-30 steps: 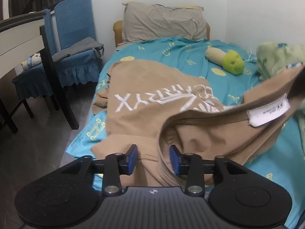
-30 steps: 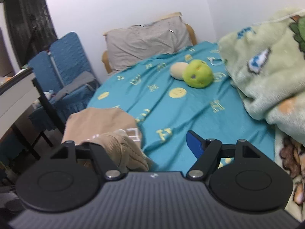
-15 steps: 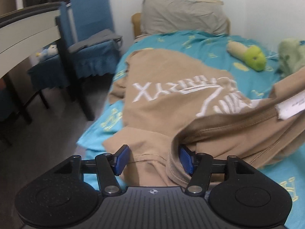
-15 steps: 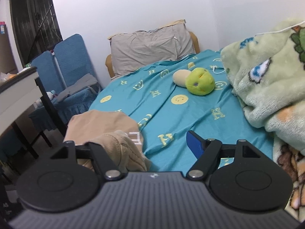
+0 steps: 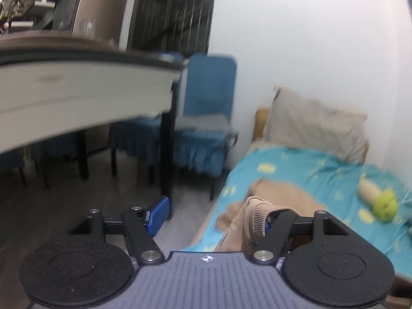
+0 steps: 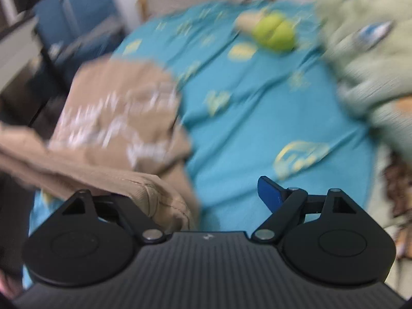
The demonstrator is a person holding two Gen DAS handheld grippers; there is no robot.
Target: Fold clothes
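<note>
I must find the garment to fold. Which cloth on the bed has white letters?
The tan sweatshirt, printed with white letters; the pillow is plain grey, the blanket green.

Shirt on bed left side; plush toy behind; blanket right; chair left of bed.

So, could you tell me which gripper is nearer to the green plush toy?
Probably right. The right gripper faces the green plush toy across the sheet; the left gripper sits off the bed's edge.
</note>
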